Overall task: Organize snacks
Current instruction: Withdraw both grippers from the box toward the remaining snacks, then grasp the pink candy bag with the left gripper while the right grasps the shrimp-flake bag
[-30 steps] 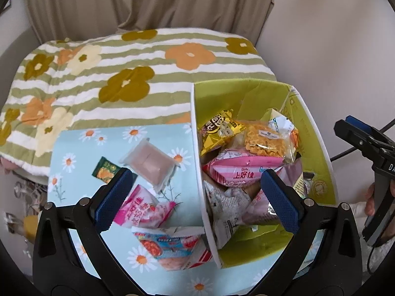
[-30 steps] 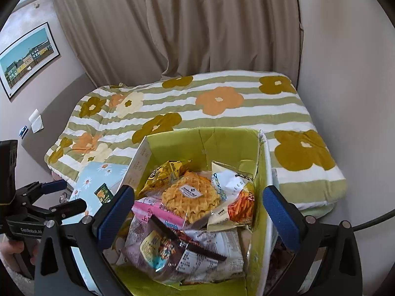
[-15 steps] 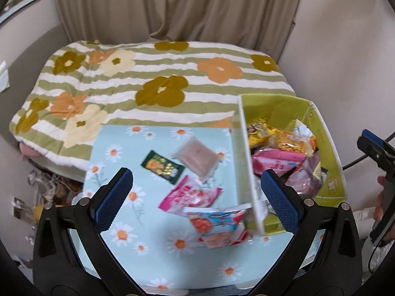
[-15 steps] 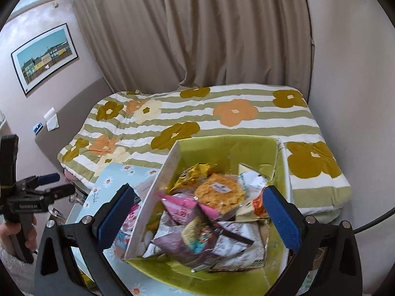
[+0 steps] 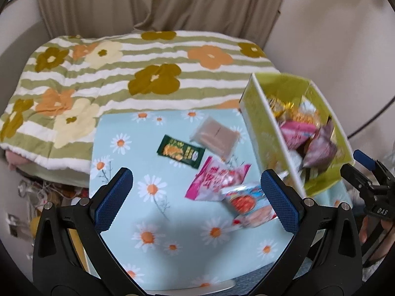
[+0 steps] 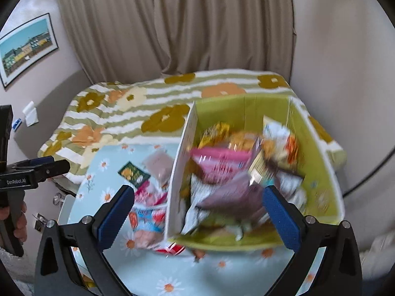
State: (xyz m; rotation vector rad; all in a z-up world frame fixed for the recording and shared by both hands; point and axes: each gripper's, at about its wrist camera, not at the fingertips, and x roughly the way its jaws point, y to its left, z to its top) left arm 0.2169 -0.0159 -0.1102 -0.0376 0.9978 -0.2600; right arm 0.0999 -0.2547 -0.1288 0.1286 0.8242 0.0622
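A lime-green box (image 5: 259,128) (image 6: 318,153) full of snack packets stands at the right of a light-blue daisy tablecloth (image 5: 153,209) (image 6: 103,180). On the cloth beside the box lie a dark green packet (image 5: 181,151) (image 6: 133,174), a pale pinkish-brown packet (image 5: 215,138) (image 6: 158,164), a pink packet (image 5: 217,178) and a red-and-blue packet (image 5: 246,204) (image 6: 145,222). My left gripper (image 5: 197,199) is open and empty above the cloth. My right gripper (image 6: 197,217) is open and empty above the box's near edge.
A bed with a green-striped flower blanket (image 5: 111,74) (image 6: 138,103) lies behind the table. Curtains (image 6: 177,24) hang at the back. A wall runs along the right of the box. A framed picture (image 6: 27,46) hangs at the left.
Both grippers have pulled back and up. The left view has swung left from the box to the loose packets on the cloth. Both stay open.
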